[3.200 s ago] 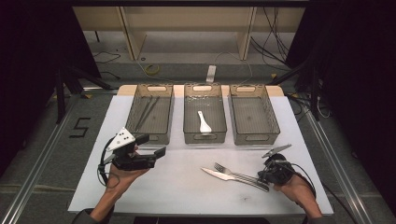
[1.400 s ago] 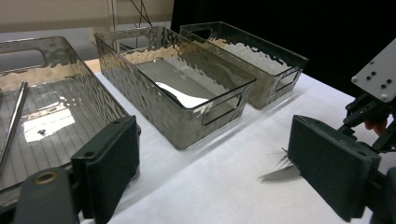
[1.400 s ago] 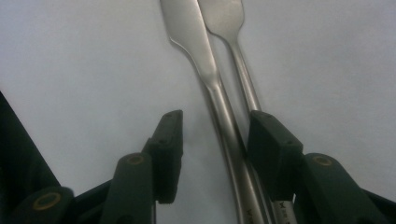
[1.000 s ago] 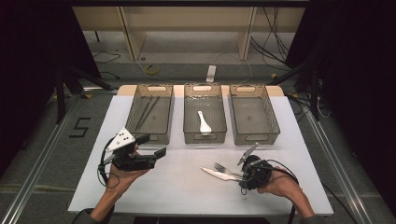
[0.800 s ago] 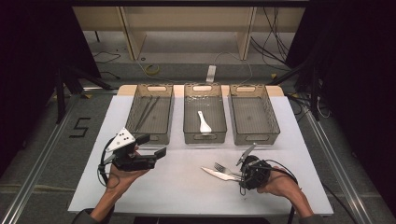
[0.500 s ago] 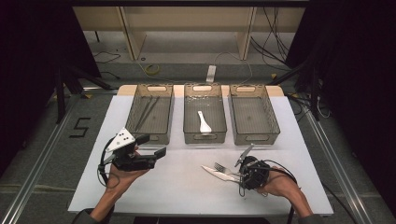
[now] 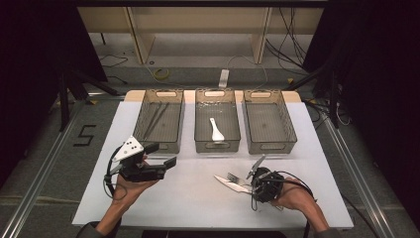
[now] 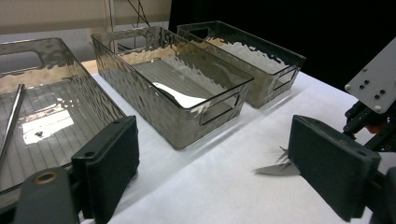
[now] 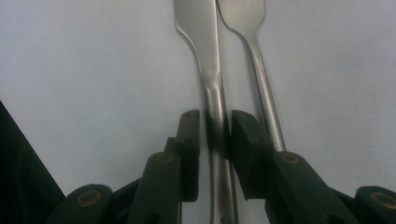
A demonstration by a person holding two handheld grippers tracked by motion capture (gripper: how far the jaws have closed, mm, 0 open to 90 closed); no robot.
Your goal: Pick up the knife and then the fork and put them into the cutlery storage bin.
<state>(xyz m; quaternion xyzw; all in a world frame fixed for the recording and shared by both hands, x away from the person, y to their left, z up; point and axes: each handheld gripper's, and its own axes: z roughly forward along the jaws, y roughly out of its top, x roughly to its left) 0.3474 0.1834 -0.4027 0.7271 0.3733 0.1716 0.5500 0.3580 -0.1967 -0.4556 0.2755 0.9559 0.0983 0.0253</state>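
I am holding the right tool (image 7: 255,182) low over the table (image 7: 198,198), near its front edge and toward the right corner, with my right hand (image 7: 292,198) behind it. In the right gripper view the tool (image 9: 215,133) is straddling the handle of the knife (image 9: 212,84); its jaws have just been closing, and the pads (image 9: 189,140) are now sitting tight against both sides of the handle, pinching it. The knife (image 7: 230,183) is lying flat on the white table, its blade pointing toward the left edge. The fork (image 9: 254,60) is lying just beside the knife, almost parallel to it, outside the jaws; whether the two handles are touching I cannot tell. In the high view the fork (image 7: 235,177) is showing its tines just behind the knife blade.

I am keeping the left tool (image 7: 166,162) raised above the table near the front left part, in my left hand (image 7: 131,183), pointing toward the right edge. In the left gripper view its jaws are standing spread wide, with nothing between the pads (image 8: 112,163).

Three clear ribbed bins are standing in a row along the back edge of the table. The left bin (image 7: 159,121) is holding a pair of dark chopsticks (image 7: 156,119) lying lengthwise. The middle bin (image 7: 217,124) is holding a white spoon (image 7: 216,130). The right bin (image 7: 269,121) is standing at the right end of the row. The knife and fork are lying in front of the gap between the middle and right bins, well apart from them.
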